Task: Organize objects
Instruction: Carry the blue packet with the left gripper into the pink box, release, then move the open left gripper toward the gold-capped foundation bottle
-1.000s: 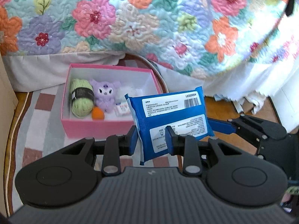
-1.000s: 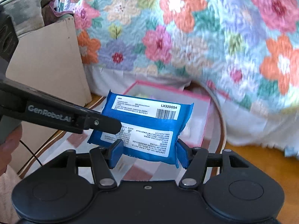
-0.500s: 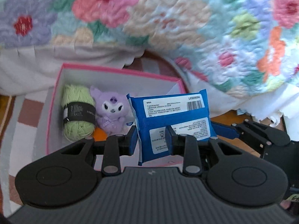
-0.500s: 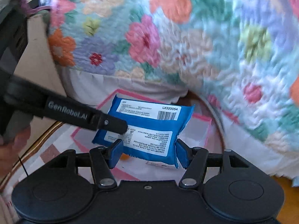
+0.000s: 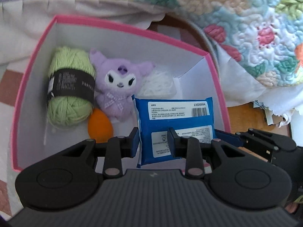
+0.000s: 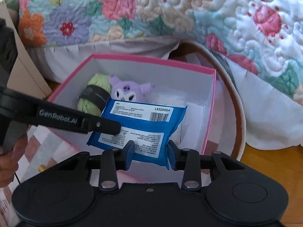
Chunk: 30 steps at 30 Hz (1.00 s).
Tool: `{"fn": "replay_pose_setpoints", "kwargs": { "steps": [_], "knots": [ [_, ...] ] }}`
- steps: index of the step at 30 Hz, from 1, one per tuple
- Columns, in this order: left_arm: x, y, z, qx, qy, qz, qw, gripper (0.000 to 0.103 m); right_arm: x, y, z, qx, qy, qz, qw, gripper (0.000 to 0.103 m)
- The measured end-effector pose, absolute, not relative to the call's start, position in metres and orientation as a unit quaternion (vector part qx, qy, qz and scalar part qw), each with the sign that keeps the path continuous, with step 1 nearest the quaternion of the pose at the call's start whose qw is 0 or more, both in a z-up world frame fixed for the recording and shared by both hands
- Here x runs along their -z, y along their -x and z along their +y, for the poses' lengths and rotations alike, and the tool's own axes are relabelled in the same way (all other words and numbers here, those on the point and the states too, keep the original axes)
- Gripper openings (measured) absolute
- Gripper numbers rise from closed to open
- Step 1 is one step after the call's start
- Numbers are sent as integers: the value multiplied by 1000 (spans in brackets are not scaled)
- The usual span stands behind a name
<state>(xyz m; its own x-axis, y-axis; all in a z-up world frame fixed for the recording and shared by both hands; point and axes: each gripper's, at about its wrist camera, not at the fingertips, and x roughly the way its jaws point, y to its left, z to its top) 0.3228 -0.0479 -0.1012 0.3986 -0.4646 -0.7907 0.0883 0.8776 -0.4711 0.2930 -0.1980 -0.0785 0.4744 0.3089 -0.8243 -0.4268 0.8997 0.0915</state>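
Note:
Both grippers hold one blue wipes pack (image 5: 180, 113) over the right part of the pink box (image 5: 130, 29). My left gripper (image 5: 153, 140) is shut on its left edge. My right gripper (image 6: 150, 151) is shut on its right end; the pack (image 6: 144, 124) also shows in the right wrist view, above the box (image 6: 151, 59). In the box lie a green yarn ball (image 5: 70, 87), a purple plush toy (image 5: 118, 83), an orange egg-shaped sponge (image 5: 100, 126) and a white fluffy item (image 5: 159, 83). The left gripper's arm (image 6: 62, 119) crosses the right wrist view.
A floral quilt (image 6: 170, 9) hangs over the bed right behind the box. A checked rug (image 5: 11, 75) lies under the box, with wooden floor (image 6: 274, 162) to the right. A beige panel (image 6: 20, 60) stands at the left.
Both grippers carried the blue pack forward and down, from in front of the box to over its right part. The box now fills both views.

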Motion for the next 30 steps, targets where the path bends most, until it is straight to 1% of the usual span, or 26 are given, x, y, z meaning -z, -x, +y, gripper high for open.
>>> {"fn": "replay_pose_setpoints", "kwargs": {
  "steps": [4, 6, 10, 11, 12, 15, 18, 20, 22, 25, 27, 30],
  "knots": [
    [110, -325, -42, 173, 182, 528, 811, 30, 89, -297, -191, -208, 69, 481, 849, 42],
    [114, -326, -39, 173, 191, 527, 810, 32, 94, -300, -188, -198, 65, 491, 846, 43],
    [123, -329, -40, 160, 184, 534, 810, 32, 99, -308, -186, -186, 48, 502, 843, 44],
    [121, -329, -39, 153, 184, 533, 812, 35, 99, -309, -188, -179, 34, 509, 841, 44],
    [117, -328, -38, 149, 189, 529, 814, 39, 97, -309, -190, -175, 21, 514, 839, 45],
    [100, -323, -38, 166, 186, 515, 820, 43, 87, -301, -195, -169, 7, 507, 845, 48],
    [79, -314, -44, 169, 139, 525, 822, 43, 67, -288, -200, -170, 12, 479, 861, 51],
    [66, -306, -46, 164, 116, 529, 825, 43, 55, -281, -203, -177, 7, 470, 865, 52],
    [53, -298, -43, 163, 115, 536, 820, 44, 43, -274, -206, -185, 2, 465, 866, 52],
    [30, -284, -38, 162, 102, 538, 821, 46, 23, -261, -205, -195, 5, 458, 867, 53],
    [13, -273, -36, 164, 85, 535, 824, 51, 8, -250, -204, -204, 11, 452, 868, 53],
    [-13, -255, -32, 169, 65, 528, 830, 51, -13, -234, -199, -217, 28, 443, 870, 55]
  ]
}}
